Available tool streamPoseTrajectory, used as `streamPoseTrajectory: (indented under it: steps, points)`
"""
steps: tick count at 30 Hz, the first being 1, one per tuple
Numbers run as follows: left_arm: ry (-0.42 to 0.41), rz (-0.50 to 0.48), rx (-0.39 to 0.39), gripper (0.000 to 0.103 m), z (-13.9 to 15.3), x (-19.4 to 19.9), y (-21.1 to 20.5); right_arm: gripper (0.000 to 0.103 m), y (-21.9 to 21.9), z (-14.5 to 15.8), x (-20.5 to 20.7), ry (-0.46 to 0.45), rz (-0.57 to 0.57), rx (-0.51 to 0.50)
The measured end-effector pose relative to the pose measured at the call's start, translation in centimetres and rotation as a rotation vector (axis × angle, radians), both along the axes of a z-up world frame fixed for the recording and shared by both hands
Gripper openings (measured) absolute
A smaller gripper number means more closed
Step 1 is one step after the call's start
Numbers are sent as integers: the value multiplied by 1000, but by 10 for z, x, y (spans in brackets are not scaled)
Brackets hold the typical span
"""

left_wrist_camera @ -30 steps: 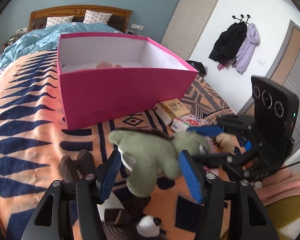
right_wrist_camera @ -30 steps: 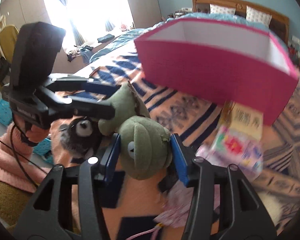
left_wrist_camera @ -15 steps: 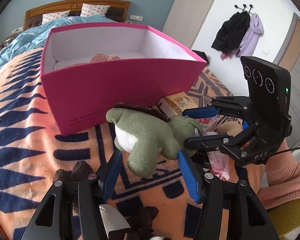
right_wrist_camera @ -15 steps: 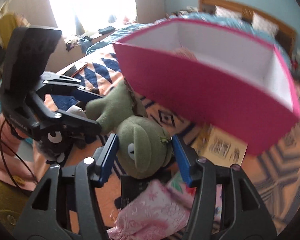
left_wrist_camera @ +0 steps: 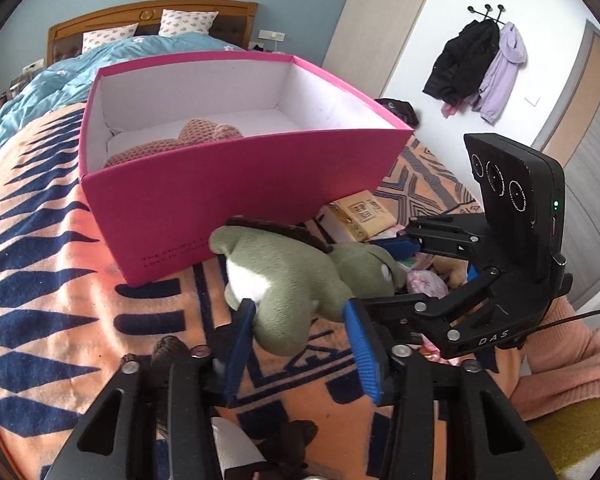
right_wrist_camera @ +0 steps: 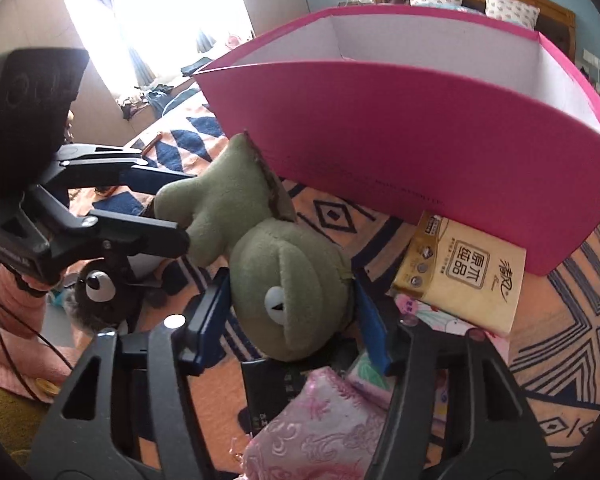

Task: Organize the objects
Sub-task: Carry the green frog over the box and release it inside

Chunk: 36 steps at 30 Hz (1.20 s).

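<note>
A wooden headboard (left_wrist_camera: 152, 16) with two patterned pillows (left_wrist_camera: 186, 22) backs the bed; a black coat (left_wrist_camera: 460, 62) and lilac hoodie (left_wrist_camera: 502, 70) hang on wall hooks; bright curtained window (right_wrist_camera: 148, 20) opposite.

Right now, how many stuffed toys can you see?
3. The green plush is held by both grippers, the left gripper and the right gripper. A dark big-eyed plush lies on the bed. A pinkish knitted toy sits inside the pink box. Others may be hidden.
</note>
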<state>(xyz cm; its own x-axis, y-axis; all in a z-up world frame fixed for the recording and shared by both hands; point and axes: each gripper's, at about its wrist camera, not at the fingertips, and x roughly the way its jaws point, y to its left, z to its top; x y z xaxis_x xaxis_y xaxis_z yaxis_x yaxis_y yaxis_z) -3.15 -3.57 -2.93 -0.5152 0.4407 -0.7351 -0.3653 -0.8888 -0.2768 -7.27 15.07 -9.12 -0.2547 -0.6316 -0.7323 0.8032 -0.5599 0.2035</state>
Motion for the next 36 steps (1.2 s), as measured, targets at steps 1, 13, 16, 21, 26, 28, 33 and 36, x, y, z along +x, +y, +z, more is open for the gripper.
streamPoseTrajectory:
  steps: [1, 13, 16, 21, 26, 28, 33, 36]
  points:
    - [10, 0, 2, 45, 3, 2, 1, 58, 0, 3, 3, 17, 3, 2]
    - [194, -10, 22, 45, 71, 11, 9, 58, 11, 78, 24, 270, 17, -6]
    - [249, 7, 15, 45, 93, 3, 5, 58, 8, 102, 19, 336, 21, -18]
    - [314, 55, -25, 48, 117, -26, -3, 58, -9, 133, -17, 438, 38, -19]
    - [275, 109, -33, 48, 112, -70, -18, 58, -32, 132, -58, 466, 60, 18]
    - [247, 125, -31, 48, 104, -85, -24, 58, -44, 125, -76, 452, 68, 37]
    - [154, 162, -32, 48, 75, -119, -41, 58, -70, 101, -111, 432, 92, 115]
    - [100, 183, -23, 48, 60, -135, -47, 58, -80, 88, -128, 405, 103, 148]
